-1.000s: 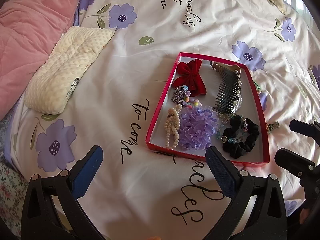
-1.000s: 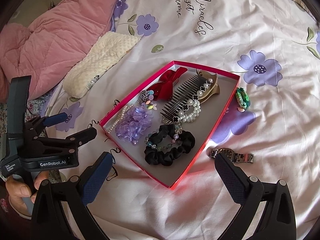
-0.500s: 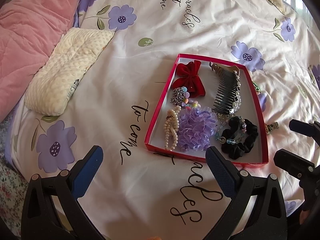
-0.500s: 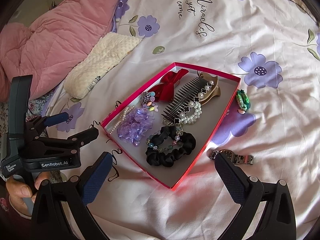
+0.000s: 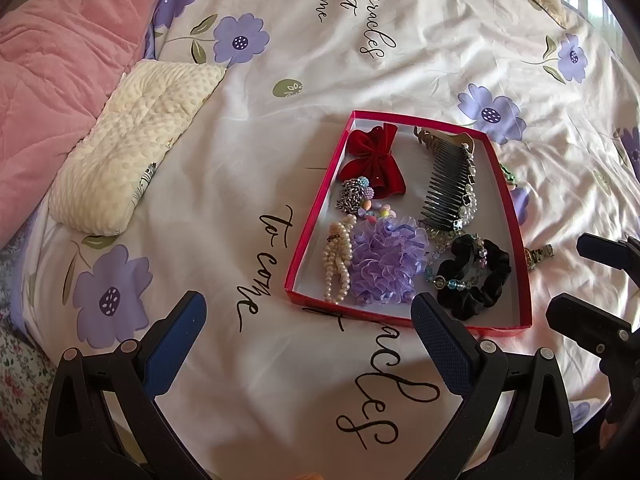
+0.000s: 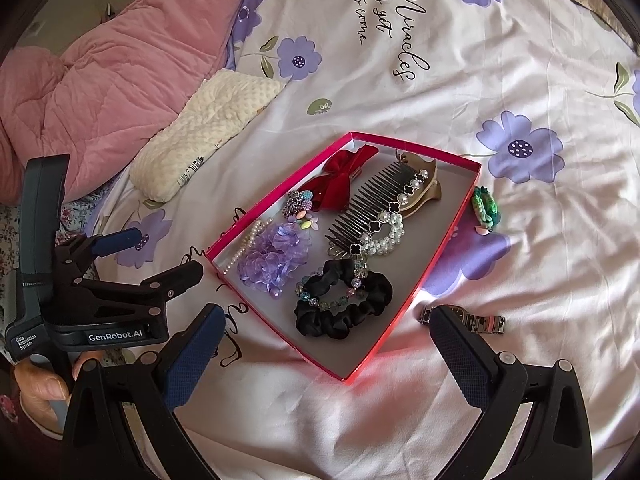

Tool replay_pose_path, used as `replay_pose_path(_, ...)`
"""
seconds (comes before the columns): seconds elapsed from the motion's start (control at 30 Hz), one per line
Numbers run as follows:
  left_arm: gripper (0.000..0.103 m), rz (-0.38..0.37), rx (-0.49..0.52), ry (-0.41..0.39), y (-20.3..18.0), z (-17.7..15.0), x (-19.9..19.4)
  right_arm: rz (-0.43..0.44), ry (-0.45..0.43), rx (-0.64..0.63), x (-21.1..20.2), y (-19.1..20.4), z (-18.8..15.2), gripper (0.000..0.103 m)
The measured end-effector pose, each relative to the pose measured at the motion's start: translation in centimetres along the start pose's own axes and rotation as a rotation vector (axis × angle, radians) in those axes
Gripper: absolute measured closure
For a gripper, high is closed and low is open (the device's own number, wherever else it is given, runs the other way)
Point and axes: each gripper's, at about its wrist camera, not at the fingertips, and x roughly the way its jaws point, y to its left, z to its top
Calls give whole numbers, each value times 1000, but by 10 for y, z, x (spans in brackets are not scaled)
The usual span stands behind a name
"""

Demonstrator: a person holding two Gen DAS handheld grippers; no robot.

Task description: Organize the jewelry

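A shallow red box (image 5: 316, 216) (image 6: 440, 248) lies on the bed. It holds a red velvet bow (image 5: 374, 162), a black comb with pearls (image 5: 448, 188), a purple ruffled scrunchie (image 5: 384, 260), a pearl string (image 5: 338, 260), a black scrunchie with a bead bracelet (image 6: 344, 304) and a small beaded brooch (image 5: 354, 196). Outside the box to its right lie a silver watch (image 6: 486, 322) and a green braided piece (image 6: 486, 208). My left gripper (image 5: 308, 332) is open and empty, near the box's front edge. My right gripper (image 6: 324, 344) is open and empty, over the box's near corner.
The bed has a white sheet with purple flowers and black script (image 5: 372, 32). A cream dotted pillow (image 5: 132, 144) and a pink quilt (image 5: 52, 64) lie to the left. The left gripper body (image 6: 100, 300) is at the left of the right wrist view.
Both grippers have drawn back slightly, so the box sits a little farther away in both views. Nothing was picked up or released.
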Motion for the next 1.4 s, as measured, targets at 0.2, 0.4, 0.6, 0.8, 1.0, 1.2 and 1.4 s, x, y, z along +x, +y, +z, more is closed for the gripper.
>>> replay_pose_path(0.2, 0, 3, -2, 1, 0, 0, 0, 0, -1, -1, 0, 0, 0, 0)
replay_pose_path(0.4, 0, 1, -2, 0, 1, 0, 0, 0, -5, 1, -2, 1, 1, 0)
replay_pose_path(0.6, 0, 2, -1, 0, 1, -1, 0, 0, -6, 0, -3, 2, 2, 0)
replay_pose_path(0.8, 0, 3, -3, -1, 1, -1, 0, 3, -3, 1, -3, 2, 2, 0)
replay_pose_path(1.0, 0, 6, -2, 0, 2, -2, 1, 4, -1, 0, 0, 3, 2, 0)
replay_pose_path(1.2, 0, 4, -6, -6, 3, -3, 3, 5, -8, -3, 2, 3, 4, 0)
replay_pose_path(1.4, 0, 3, -5, -3, 3, 0, 6, -4, -24, 8, 8, -3, 14, 0)
